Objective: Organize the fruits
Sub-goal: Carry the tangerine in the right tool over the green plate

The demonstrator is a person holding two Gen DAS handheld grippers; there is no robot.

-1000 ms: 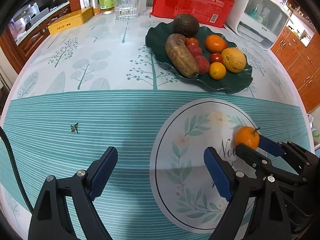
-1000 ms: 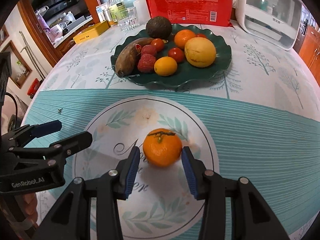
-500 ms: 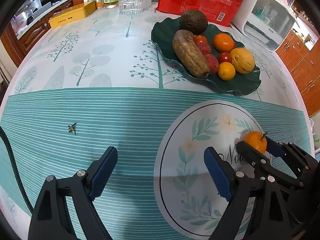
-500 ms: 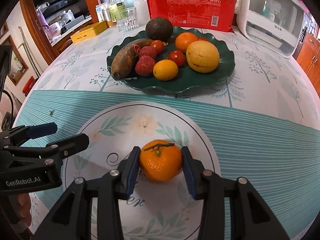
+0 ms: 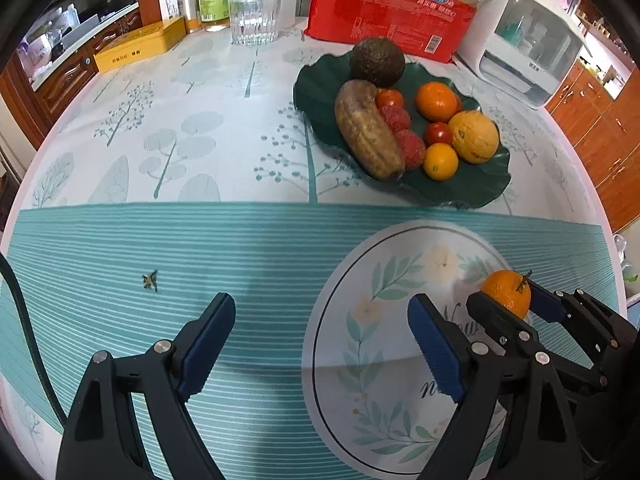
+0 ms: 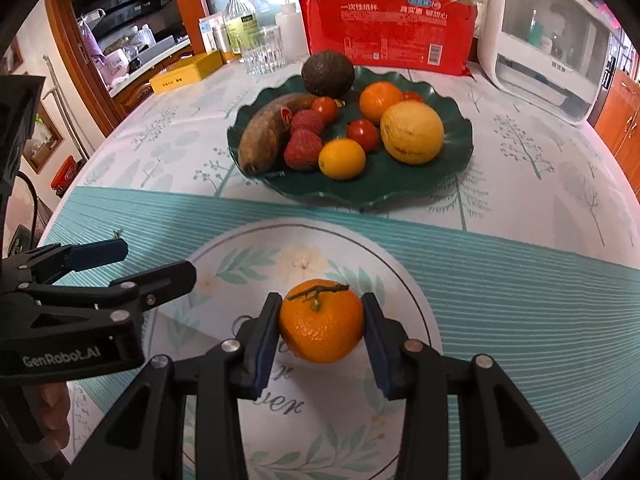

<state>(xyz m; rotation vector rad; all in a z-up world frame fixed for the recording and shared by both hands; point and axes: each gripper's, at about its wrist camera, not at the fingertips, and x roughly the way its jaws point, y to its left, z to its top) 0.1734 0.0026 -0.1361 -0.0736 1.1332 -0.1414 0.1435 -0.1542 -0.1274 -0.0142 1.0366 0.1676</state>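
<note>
The right gripper (image 6: 322, 332) has its jaws closed against both sides of a stemmed mandarin (image 6: 321, 320), which sits squarely between them above the round leaf print on the counter (image 6: 520, 280). Ahead of those jaws, well apart, the green plate (image 6: 452, 184) carries the other fruit. The left gripper (image 5: 320, 344) holds its jaws wide apart with nothing between them, the mandarin off to their right.

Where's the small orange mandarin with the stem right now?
The small orange mandarin with the stem sits low and central in the right wrist view, clamped by the right gripper over the round leaf-printed medallion of the tablecloth, short of the dark green wavy-edged plate.
</note>
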